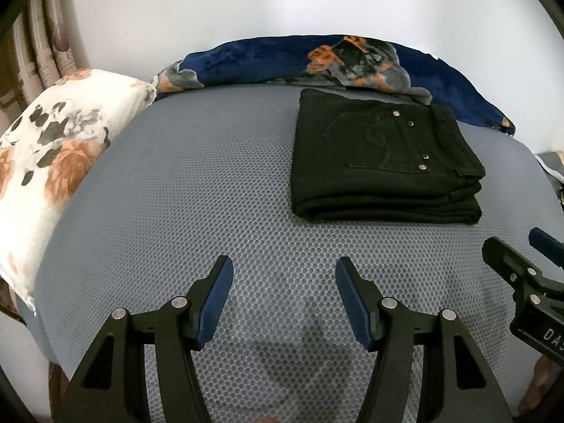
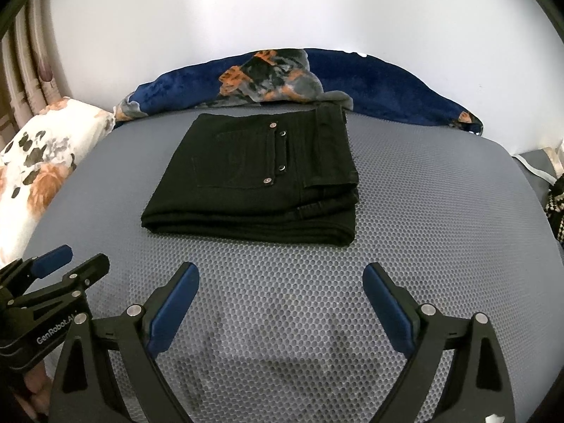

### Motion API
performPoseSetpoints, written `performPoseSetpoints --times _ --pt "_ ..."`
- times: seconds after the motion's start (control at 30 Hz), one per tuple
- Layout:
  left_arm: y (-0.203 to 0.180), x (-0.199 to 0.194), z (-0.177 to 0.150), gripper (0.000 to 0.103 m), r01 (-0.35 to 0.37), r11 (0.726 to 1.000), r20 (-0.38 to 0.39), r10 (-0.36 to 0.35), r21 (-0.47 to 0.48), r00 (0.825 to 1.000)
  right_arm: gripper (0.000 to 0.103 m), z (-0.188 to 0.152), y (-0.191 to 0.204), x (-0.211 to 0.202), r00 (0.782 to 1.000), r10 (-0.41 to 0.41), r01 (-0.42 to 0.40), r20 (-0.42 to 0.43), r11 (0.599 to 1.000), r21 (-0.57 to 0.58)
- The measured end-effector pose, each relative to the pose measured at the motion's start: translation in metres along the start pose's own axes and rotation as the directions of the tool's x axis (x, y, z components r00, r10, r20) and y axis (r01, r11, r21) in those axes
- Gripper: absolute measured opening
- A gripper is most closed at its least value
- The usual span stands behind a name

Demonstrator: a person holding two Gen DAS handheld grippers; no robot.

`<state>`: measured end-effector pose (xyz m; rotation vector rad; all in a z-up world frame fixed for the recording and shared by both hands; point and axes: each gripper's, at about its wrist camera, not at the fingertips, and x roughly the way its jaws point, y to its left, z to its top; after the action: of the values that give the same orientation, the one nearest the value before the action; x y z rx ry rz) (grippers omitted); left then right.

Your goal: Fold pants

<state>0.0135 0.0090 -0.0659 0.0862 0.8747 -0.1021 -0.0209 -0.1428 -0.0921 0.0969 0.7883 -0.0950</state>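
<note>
The black pants lie folded in a neat flat stack on the grey bed, with a back pocket and its small metal studs facing up. The stack sits toward the far side of the bed, close to the blue blanket that runs along the wall. The far edge of the pants comes right up near that blanket (whether they touch cannot be told). The near edge of the stack is a thick fold with layers showing at its right end. In front of it the bed cover is bare and dotted, a wide open patch with room to move. The left gripper hangs over this bare patch with its blue pads spread apart and nothing between them. The right gripper hangs beside it, also spread wide and holding nothing. Both point down at the bed and sit well apart from the pants. In the left view the pants lie up and to the right; in the right view they lie straight ahead. A flowered pillow leans at the left edge of the bed. To the right of the pants the bed stays open out to its rounded edge.
</note>
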Motion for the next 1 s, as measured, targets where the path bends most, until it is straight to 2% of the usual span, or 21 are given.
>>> performPoseSetpoints --times 1.0 --pt "-0.005 0.008 -0.004 0.061 -0.021 0.999 -0.016 0.022 0.028 1.0 0.093 0.0 -0.003 0.011 0.999 -0.006 0.006 -0.043 1.0 0.012"
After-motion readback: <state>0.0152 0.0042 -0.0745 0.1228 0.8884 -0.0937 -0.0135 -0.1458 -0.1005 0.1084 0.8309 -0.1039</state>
